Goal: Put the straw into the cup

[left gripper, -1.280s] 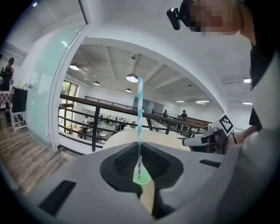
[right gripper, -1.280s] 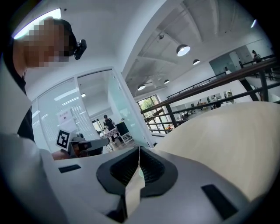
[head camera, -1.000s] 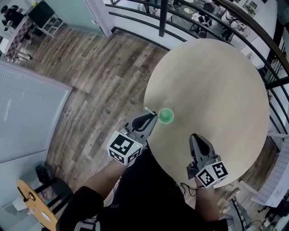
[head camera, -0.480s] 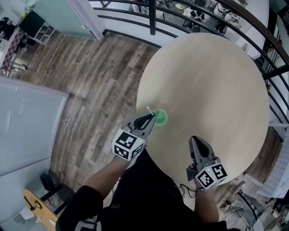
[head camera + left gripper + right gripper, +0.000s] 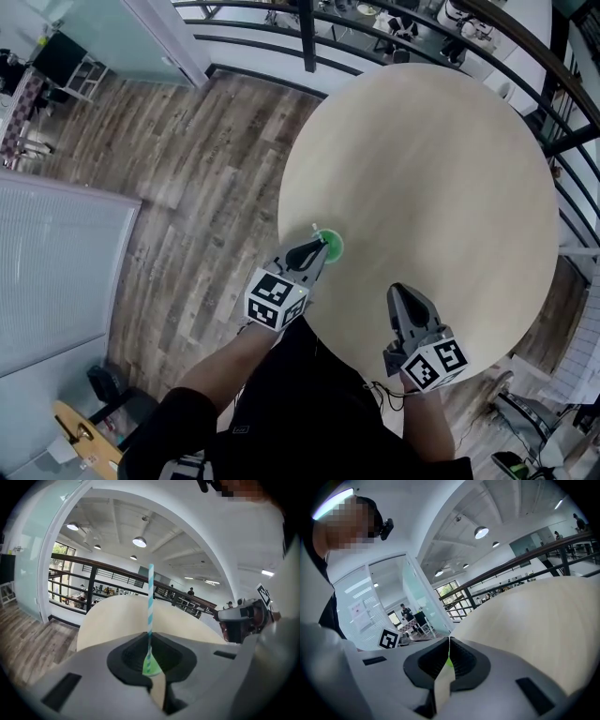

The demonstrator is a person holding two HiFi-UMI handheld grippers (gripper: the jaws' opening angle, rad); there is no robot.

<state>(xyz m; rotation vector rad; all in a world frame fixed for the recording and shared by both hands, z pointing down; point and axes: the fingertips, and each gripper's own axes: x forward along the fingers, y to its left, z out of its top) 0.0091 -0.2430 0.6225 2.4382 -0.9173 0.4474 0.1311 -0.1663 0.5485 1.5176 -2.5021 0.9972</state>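
head view: the left gripper has edged closer to the green cup by the table's left edge. its jaws clamp the striped straw, upright, lower end seemingly at the cup's mouth. judging by that, only lowering and release remain. the right gripper sits well apart, jaws together, empty.

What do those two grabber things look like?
The left gripper and the right gripper are grey and pointed, with black pads inside. Each carries a white cube with black square markers. The person's top is black.
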